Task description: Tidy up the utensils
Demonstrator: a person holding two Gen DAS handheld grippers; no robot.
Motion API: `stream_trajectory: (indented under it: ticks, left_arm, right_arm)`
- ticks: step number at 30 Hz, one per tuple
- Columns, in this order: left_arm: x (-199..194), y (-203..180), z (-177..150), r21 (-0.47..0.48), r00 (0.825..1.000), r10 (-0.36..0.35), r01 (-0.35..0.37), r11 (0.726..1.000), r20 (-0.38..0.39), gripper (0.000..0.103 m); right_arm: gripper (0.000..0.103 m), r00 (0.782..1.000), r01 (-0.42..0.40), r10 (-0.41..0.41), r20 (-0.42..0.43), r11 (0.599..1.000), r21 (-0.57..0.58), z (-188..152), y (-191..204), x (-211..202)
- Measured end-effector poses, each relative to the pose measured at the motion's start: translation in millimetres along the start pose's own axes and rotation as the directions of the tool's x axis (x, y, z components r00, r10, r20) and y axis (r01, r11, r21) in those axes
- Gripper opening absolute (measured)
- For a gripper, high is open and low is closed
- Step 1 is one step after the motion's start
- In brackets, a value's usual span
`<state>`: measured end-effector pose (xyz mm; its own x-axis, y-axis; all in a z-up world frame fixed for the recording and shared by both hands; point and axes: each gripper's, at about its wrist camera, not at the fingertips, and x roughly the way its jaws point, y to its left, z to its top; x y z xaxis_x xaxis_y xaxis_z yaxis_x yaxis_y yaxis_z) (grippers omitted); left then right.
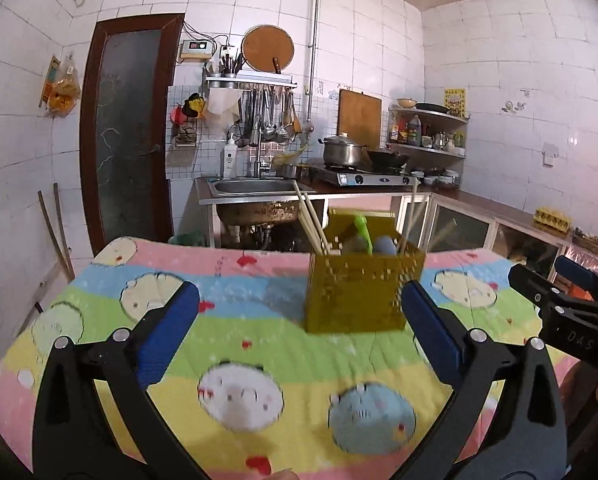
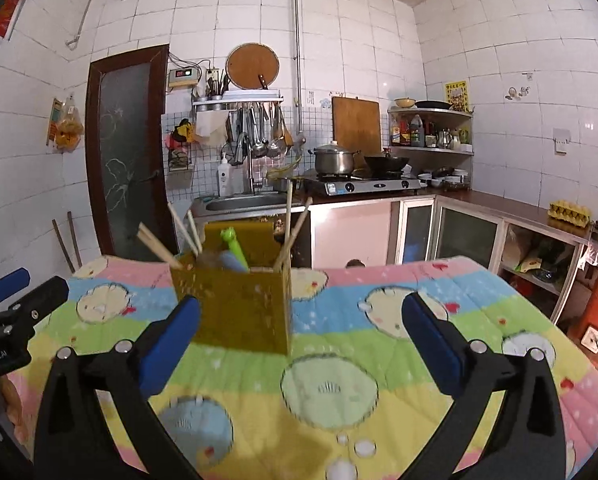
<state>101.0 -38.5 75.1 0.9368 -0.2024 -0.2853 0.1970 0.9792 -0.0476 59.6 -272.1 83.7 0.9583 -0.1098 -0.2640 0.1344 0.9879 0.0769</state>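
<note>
Two spoons (image 1: 373, 242) blurred inside holder (image 1: 357, 292).

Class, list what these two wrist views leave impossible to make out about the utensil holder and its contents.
- Yellow utensil holder: motion-blurred in both views; wall pattern unclear.
- Chopsticks: lower ends hidden by the holder's walls; count uncertain.
- Green utensil: only its top shows.
- Blue item: blurred, identity unclear.

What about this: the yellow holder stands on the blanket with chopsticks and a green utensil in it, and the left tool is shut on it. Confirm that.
Not quite. The left tool is open and grips nothing, as the left wrist view shows. The yellow holder does stand on the blanket, holding chopsticks and a green utensil.
</note>
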Motion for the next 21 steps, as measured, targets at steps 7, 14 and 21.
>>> stream_trajectory:
  ticks: [7,14,21]
  left_arm:
    - [-16.8,-6.5,-42.7,-0.020,1.000,0.005,-0.005,1.000,-0.005,0.098]
    - [-20.0,-12.7,-75.4,0.018,1.000,0.029,-0.028,0.999,-0.006,0.098]
    - [-25.5,-15.7,-82.1,0.042,0.999,0.028,-0.029,0.999,0.018,0.098]
  right_arm:
    - [0.099,1.000,-0.010,0.010,-0.027,1.000,0.006,-44.5,-9.4,-14.6]
    - [0.099,1.000,0.012,-0.012,-0.014,1.000,0.016,-76.2,-17.6,-18.1]
    - [0.099,1.000,0.020,-0.021,0.020,1.000,0.024,-82.4,-18.8,-24.5]
